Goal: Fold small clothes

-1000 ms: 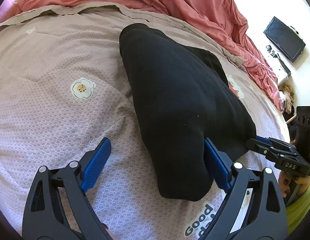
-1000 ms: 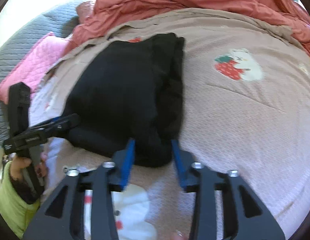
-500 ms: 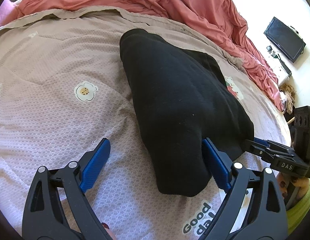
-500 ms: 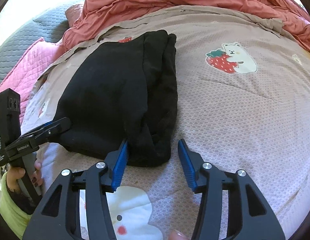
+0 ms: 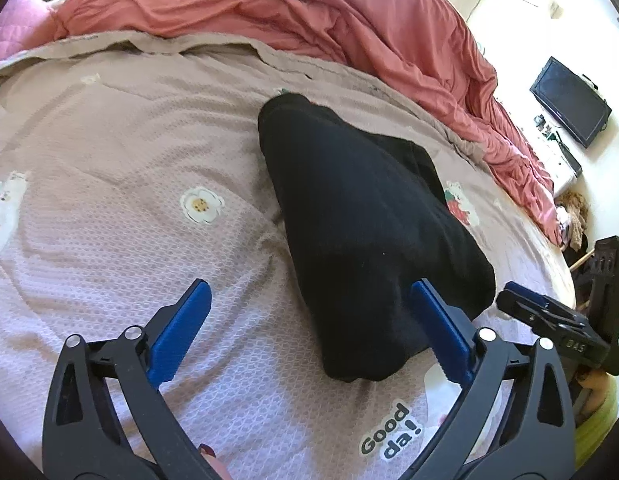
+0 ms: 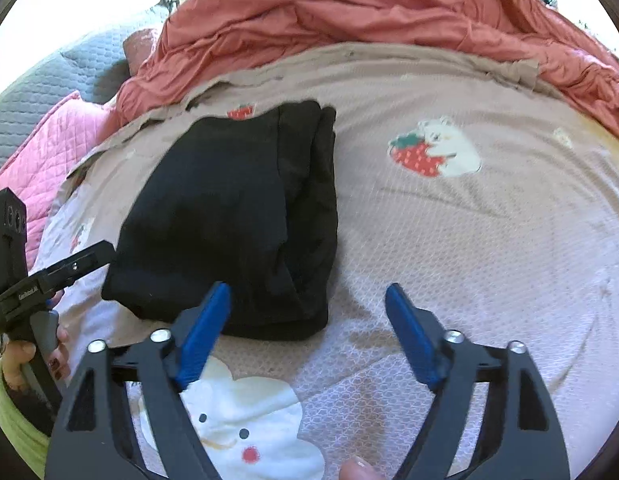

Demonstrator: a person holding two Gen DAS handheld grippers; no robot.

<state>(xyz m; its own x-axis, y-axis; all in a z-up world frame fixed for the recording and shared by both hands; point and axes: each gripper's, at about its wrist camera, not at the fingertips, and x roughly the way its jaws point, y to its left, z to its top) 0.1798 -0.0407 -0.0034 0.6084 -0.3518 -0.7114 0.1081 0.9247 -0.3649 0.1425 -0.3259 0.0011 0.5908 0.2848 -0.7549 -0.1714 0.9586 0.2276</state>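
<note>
A black garment (image 5: pixel 361 216) lies folded in a thick stack on the mauve patterned bedsheet (image 5: pixel 109 208). It also shows in the right wrist view (image 6: pixel 237 216), with layered folded edges on its right side. My left gripper (image 5: pixel 309 324) is open and empty, just short of the garment's near end, its right finger beside the cloth. My right gripper (image 6: pixel 309 320) is open and empty, its left finger at the garment's near edge. The right gripper (image 5: pixel 549 320) shows at the right of the left wrist view; the left gripper (image 6: pixel 57 272) shows at the left of the right wrist view.
A rumpled coral duvet (image 5: pixel 309 12) lies along the far side of the bed. A pink quilted pillow (image 6: pixel 33 152) and grey quilt (image 6: pixel 49 76) are at the far left. A dark monitor (image 5: pixel 569 100) stands beyond the bed on the right.
Both grippers have pulled back from the garment. The right gripper, narrowly spread around the near edge, has opened wide and let go. The garment stays folded on the bed.
</note>
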